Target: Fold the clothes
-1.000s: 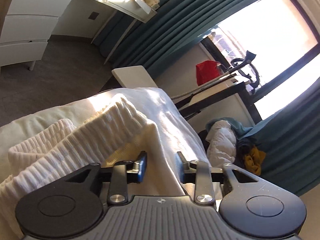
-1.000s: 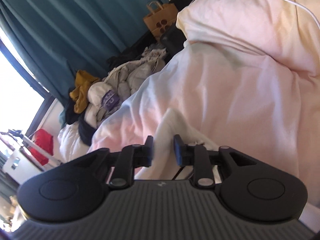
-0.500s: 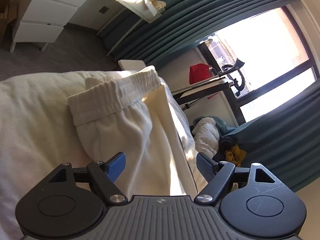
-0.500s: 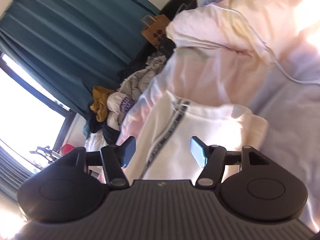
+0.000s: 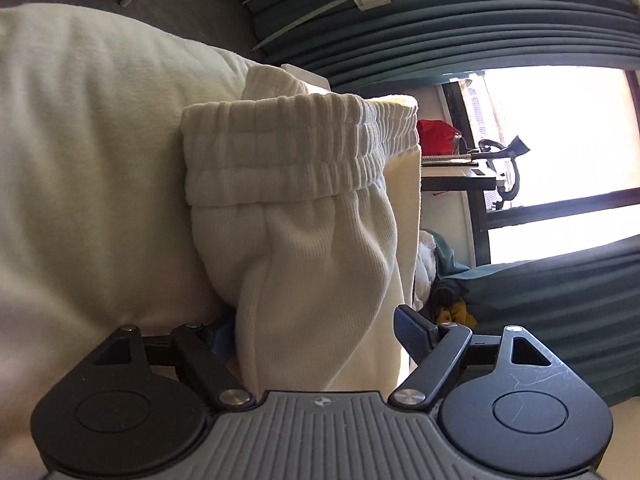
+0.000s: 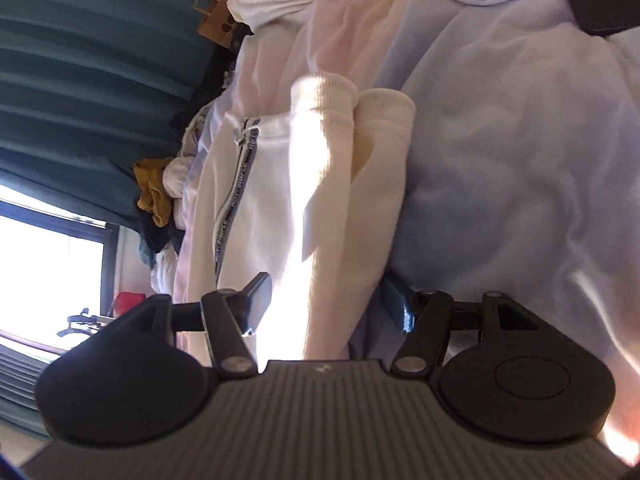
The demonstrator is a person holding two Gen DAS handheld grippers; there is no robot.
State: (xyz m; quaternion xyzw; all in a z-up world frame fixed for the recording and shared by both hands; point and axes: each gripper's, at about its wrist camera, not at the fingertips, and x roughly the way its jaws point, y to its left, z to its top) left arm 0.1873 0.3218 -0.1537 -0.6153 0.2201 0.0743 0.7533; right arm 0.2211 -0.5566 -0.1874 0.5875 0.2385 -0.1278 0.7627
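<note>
Cream ribbed sweatpants point(image 5: 304, 248) lie on the pale duvet point(image 5: 92, 160), already doubled so that the elastic waistband point(image 5: 296, 148) sits at the far end from the left gripper and the two cuffs point(image 6: 352, 96) sit side by side at the far end from the right one. That layout probably means the next fold has to carry one end over the other, which would explain why a gripper waits at each end.

The left gripper point(image 5: 316, 336) has just been opening: its jaws stand wide apart with the pants' near fold between them, the fabric close against one finger, the other finger point(image 5: 412, 332) clear of it. The right gripper point(image 6: 328, 300) has also just been opening and straddles the leg fabric. Blur makes it hard to say whether cloth brushes its right finger point(image 6: 396, 304), though neither side looks pinched. Beyond the duvet's edge, a heap of other clothes point(image 6: 156, 192) waits under the teal curtains point(image 6: 80, 60).
</note>
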